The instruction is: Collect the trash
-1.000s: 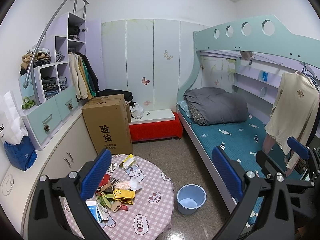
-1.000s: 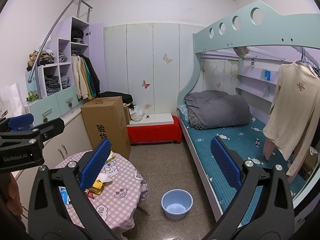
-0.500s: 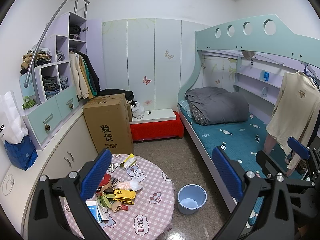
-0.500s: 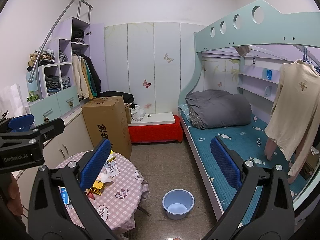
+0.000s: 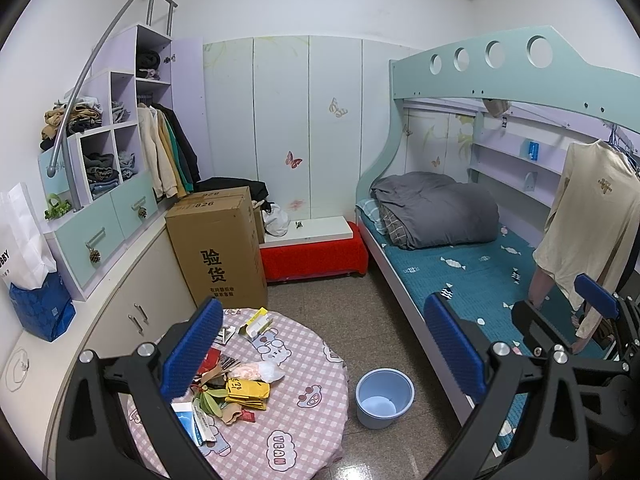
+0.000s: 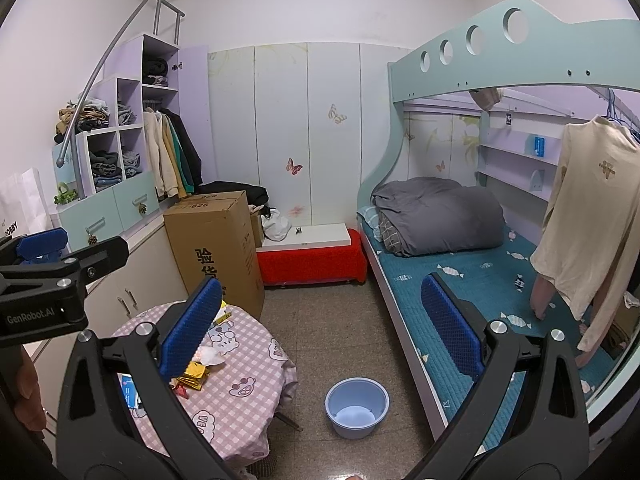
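A pile of trash, yellow wrappers, crumpled plastic, leaves and paper scraps, lies on a round table with a pink checked cloth; the pile also shows in the right wrist view. A light blue bucket stands on the floor right of the table, also in the right wrist view. My left gripper is open and empty, high above the table. My right gripper is open and empty, above the floor right of the table. The left gripper's body shows at the left of the right wrist view.
A tall cardboard box stands behind the table beside low cabinets. A red bench sits at the back wall. A bunk bed with a grey duvet fills the right side. A cream shirt hangs there.
Both views have shifted very slightly; the grippers stay open and nothing on the table has moved.
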Tool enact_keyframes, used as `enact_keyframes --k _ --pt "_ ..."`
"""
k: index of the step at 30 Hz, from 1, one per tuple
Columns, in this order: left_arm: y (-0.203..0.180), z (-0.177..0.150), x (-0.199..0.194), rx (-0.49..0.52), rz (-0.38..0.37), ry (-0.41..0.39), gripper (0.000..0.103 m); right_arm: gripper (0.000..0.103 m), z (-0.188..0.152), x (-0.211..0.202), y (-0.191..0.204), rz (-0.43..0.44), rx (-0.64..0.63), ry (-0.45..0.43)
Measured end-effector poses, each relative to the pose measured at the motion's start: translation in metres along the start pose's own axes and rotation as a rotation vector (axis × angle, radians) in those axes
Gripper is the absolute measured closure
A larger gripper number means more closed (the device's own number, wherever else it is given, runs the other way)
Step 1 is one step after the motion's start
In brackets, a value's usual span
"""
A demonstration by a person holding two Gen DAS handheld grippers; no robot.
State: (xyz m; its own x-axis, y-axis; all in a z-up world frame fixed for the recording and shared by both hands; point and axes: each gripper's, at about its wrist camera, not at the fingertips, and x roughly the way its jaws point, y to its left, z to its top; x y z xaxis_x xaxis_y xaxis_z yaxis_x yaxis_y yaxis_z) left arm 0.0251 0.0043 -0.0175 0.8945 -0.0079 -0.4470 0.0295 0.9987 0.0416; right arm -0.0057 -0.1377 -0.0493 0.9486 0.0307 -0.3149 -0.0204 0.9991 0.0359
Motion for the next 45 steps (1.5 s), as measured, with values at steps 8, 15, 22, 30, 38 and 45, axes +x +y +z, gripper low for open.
enact_keyframes --k 8,15,22,30,38,45 --pt "0.001 0.000 0.000 0.002 -0.001 0.001 0.004 0.006 0.001 0.002 0.001 0.005 0.004 0.006" --pt "-0.001 0.001 0.003 0.008 0.014 0.013 0.004 0.006 0.002 0.004 0.001 0.015 0.010 0.014" --pt "-0.012 0.007 0.010 0.013 0.036 0.031 0.004 0.006 0.003 0.019 -0.012 0.040 0.020 0.033" --pt "-0.024 0.014 0.018 0.016 0.056 0.047 0.004 0.006 0.009 0.032 -0.031 0.065 0.032 0.053" --pt "-0.044 0.014 0.031 0.012 0.077 0.078 0.004 0.006 0.008 0.043 -0.045 0.083 0.026 0.085" --pt "-0.052 0.004 0.049 -0.032 0.084 0.149 0.004 0.006 0.000 0.057 -0.056 0.113 0.011 0.136"
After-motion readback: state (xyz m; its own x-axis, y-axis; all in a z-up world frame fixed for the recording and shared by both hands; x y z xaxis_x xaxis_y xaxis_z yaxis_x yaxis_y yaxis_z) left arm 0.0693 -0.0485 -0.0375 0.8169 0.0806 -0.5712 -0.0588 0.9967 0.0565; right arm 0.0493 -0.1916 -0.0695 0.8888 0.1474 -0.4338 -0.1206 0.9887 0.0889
